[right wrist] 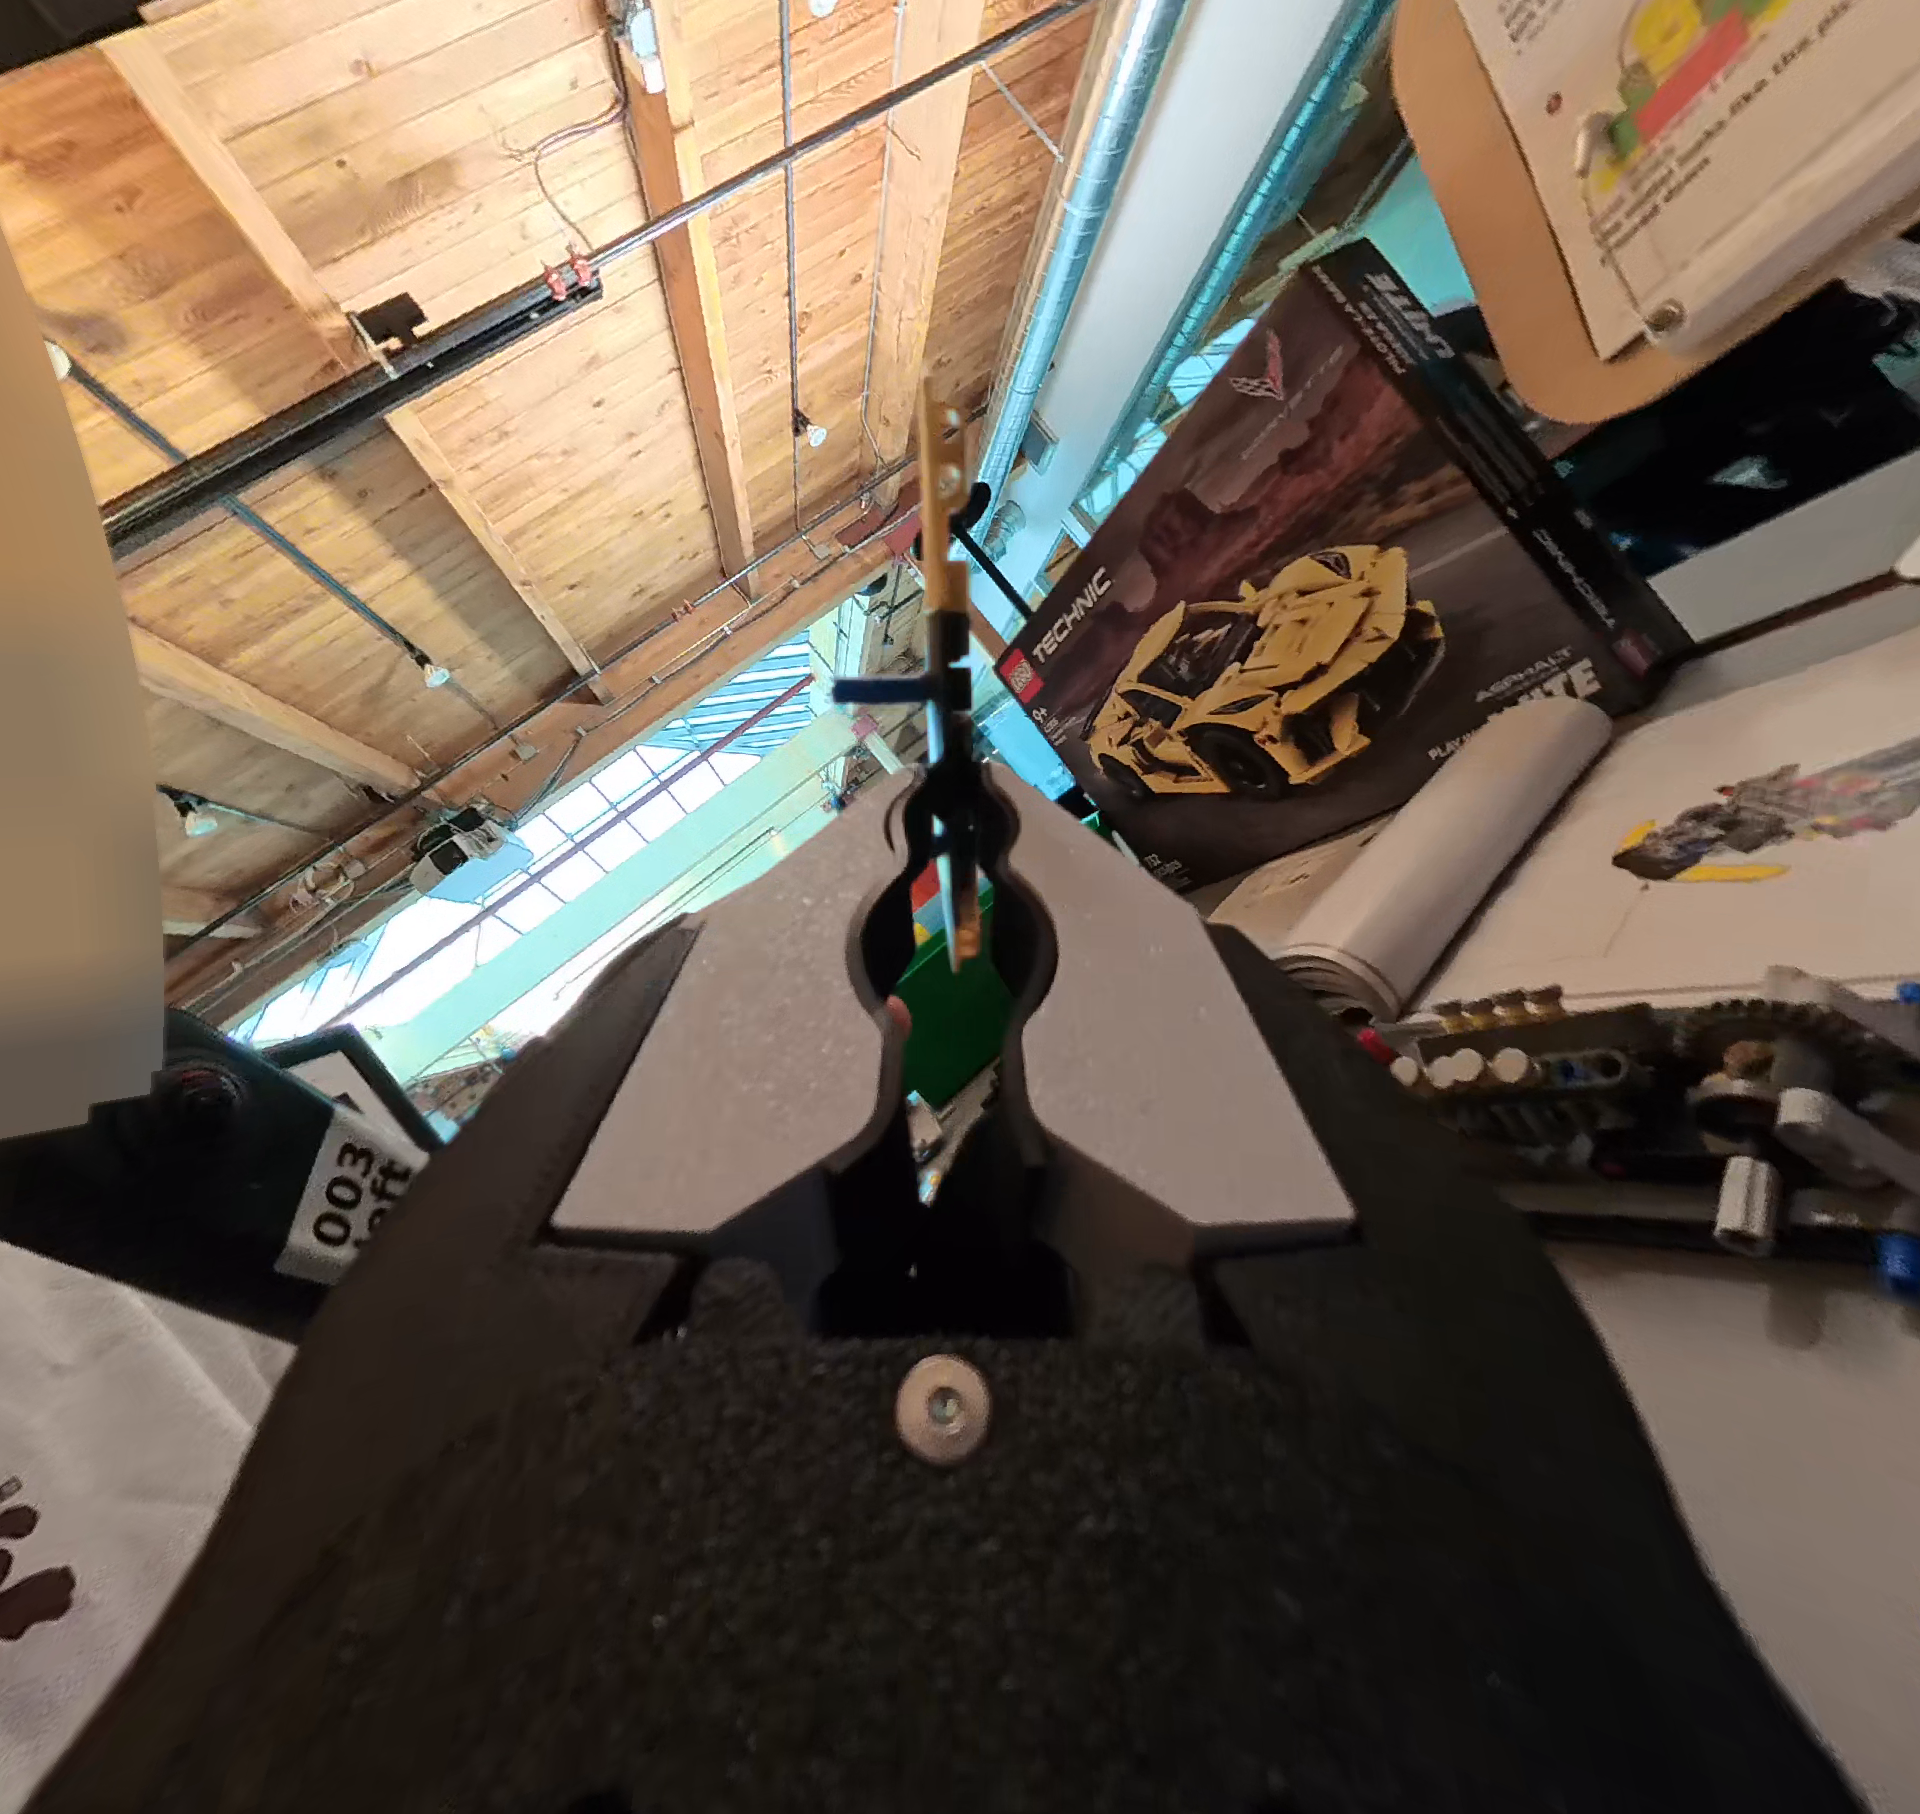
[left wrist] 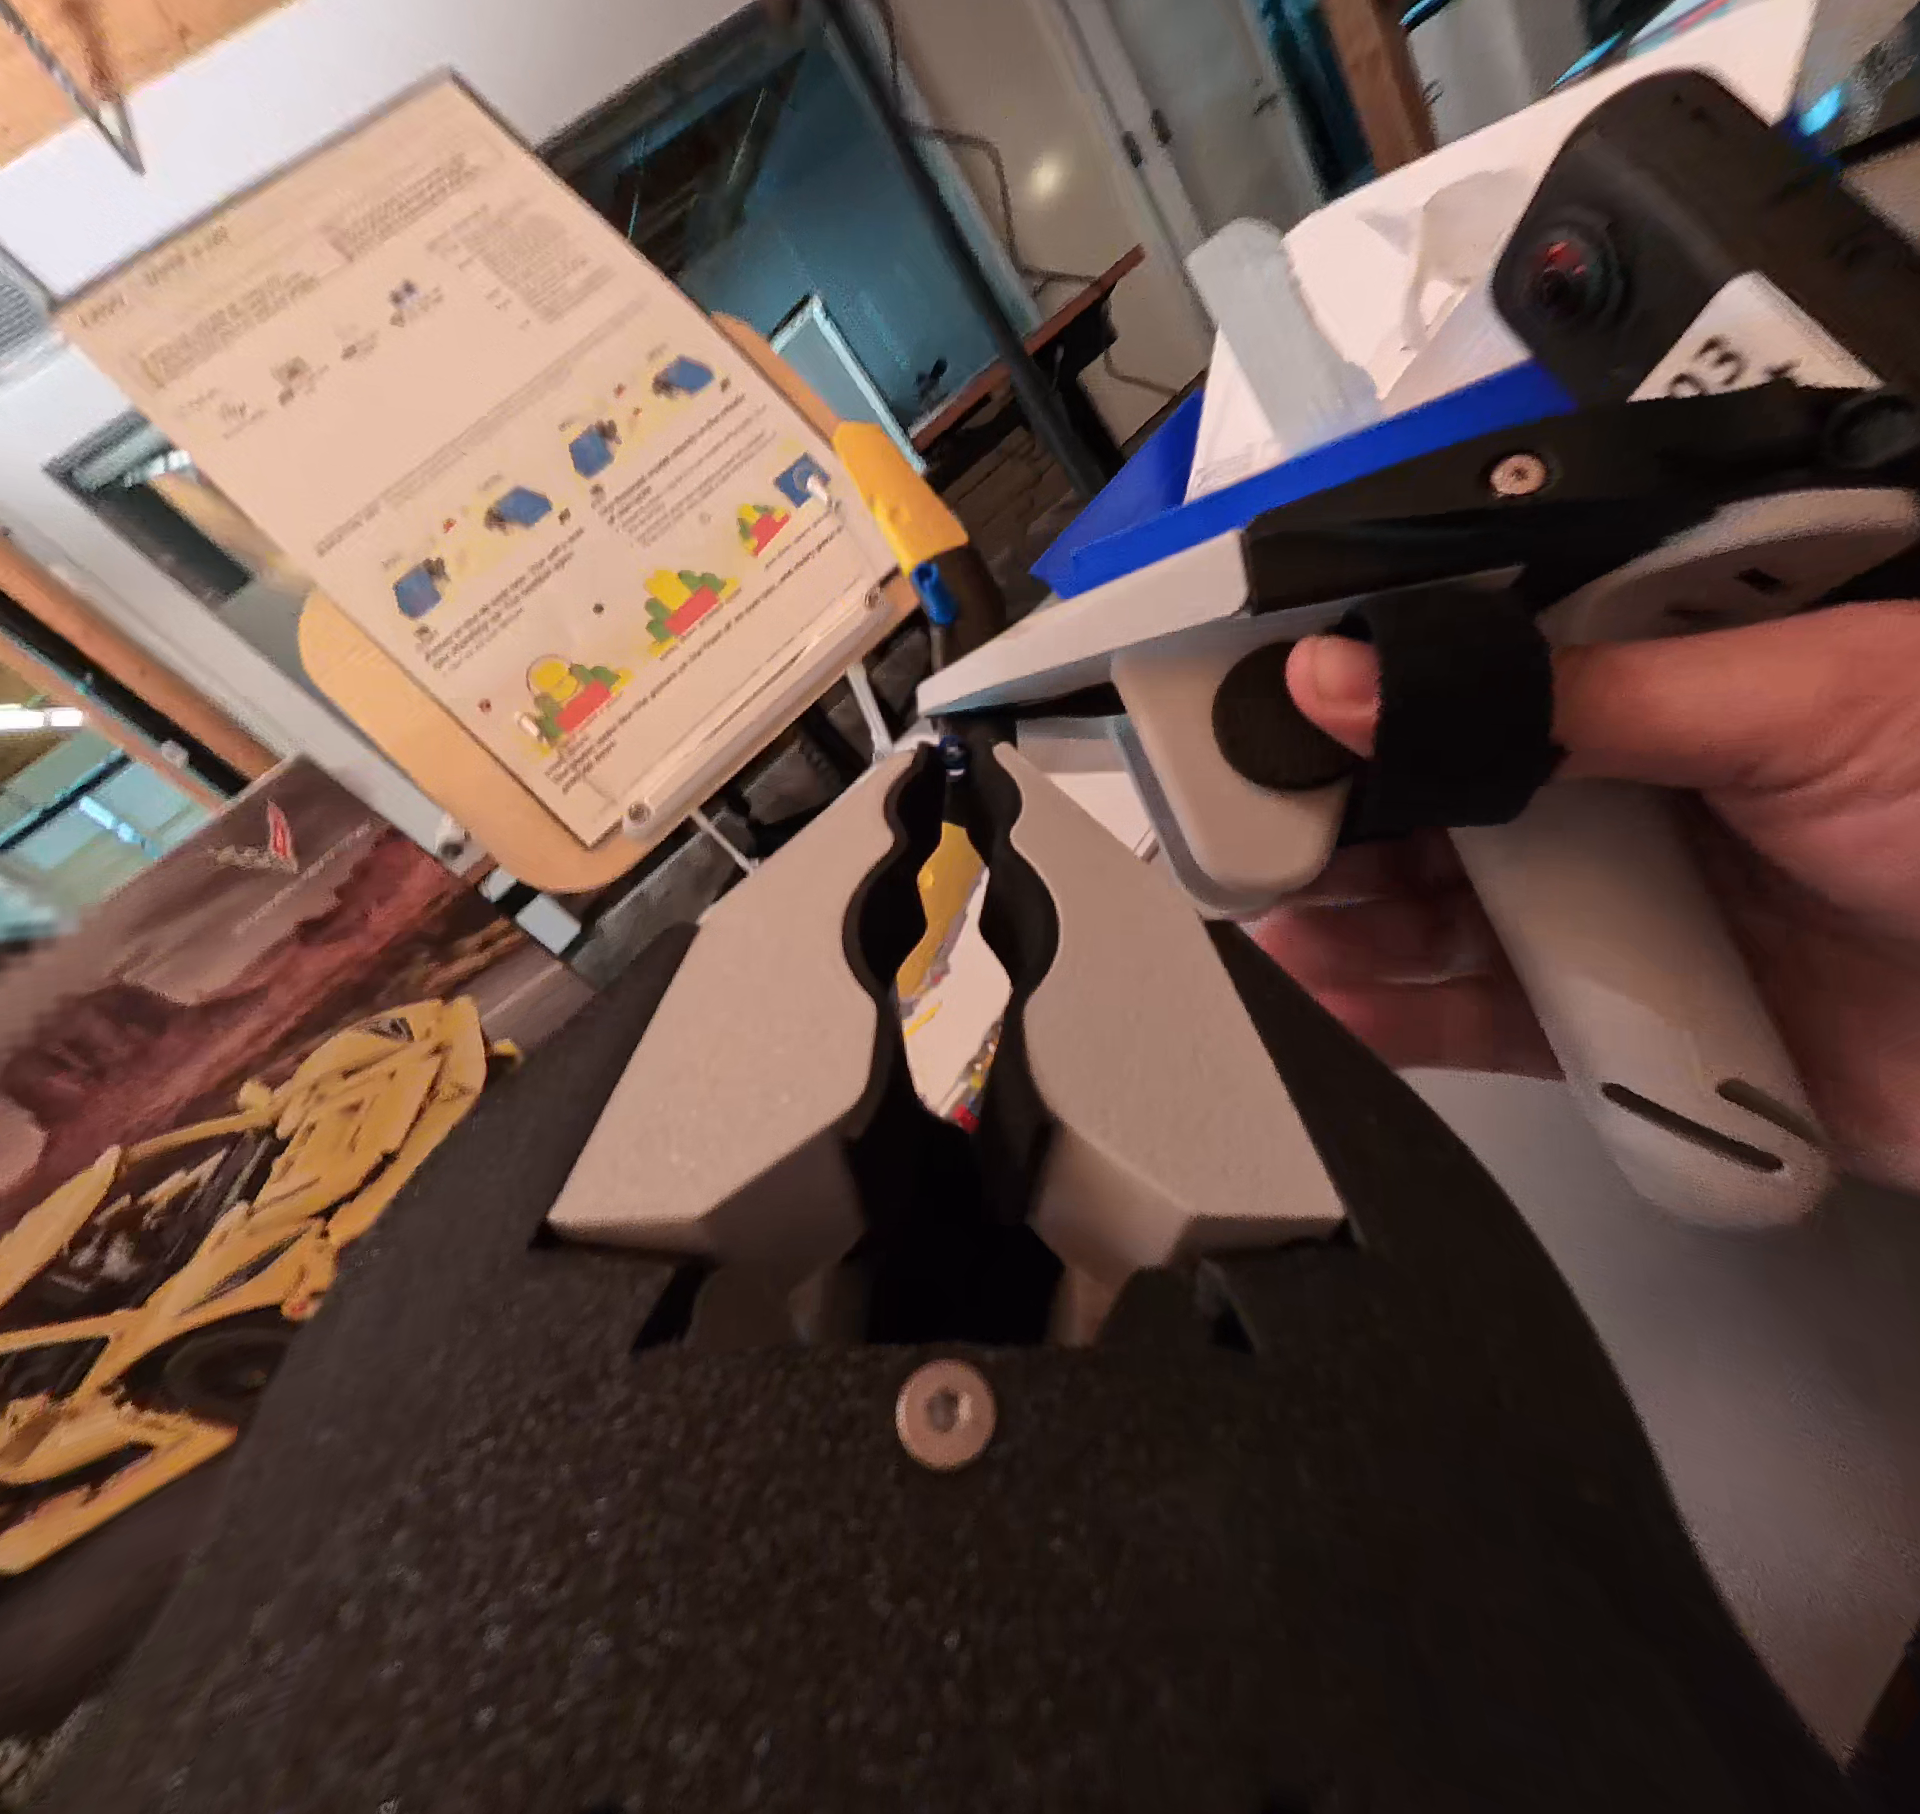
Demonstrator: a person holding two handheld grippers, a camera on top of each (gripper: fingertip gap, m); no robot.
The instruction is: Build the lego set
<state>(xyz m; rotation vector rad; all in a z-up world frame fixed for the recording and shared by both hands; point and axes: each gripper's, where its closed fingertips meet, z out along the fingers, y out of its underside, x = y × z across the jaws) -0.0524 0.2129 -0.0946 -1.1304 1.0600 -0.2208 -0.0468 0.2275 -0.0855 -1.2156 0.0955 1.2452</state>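
My right gripper is shut on a thin lego assembly with a yellow beam on top and a black part below. The assembly sticks up past the fingertips. A blue pin runs crosswise through it. In the left wrist view this assembly rises from the right gripper's tip, which a hand holds at the right. My left gripper is just below that tip. It is shut on a small blue pin at its fingertips.
The lego box with a yellow car picture stands behind; it also shows in the left wrist view. A partly built chassis lies by the open booklet on the white table. An instruction sheet on a stand is at the back. Both grippers' tips are close together, under 4 cm apart.
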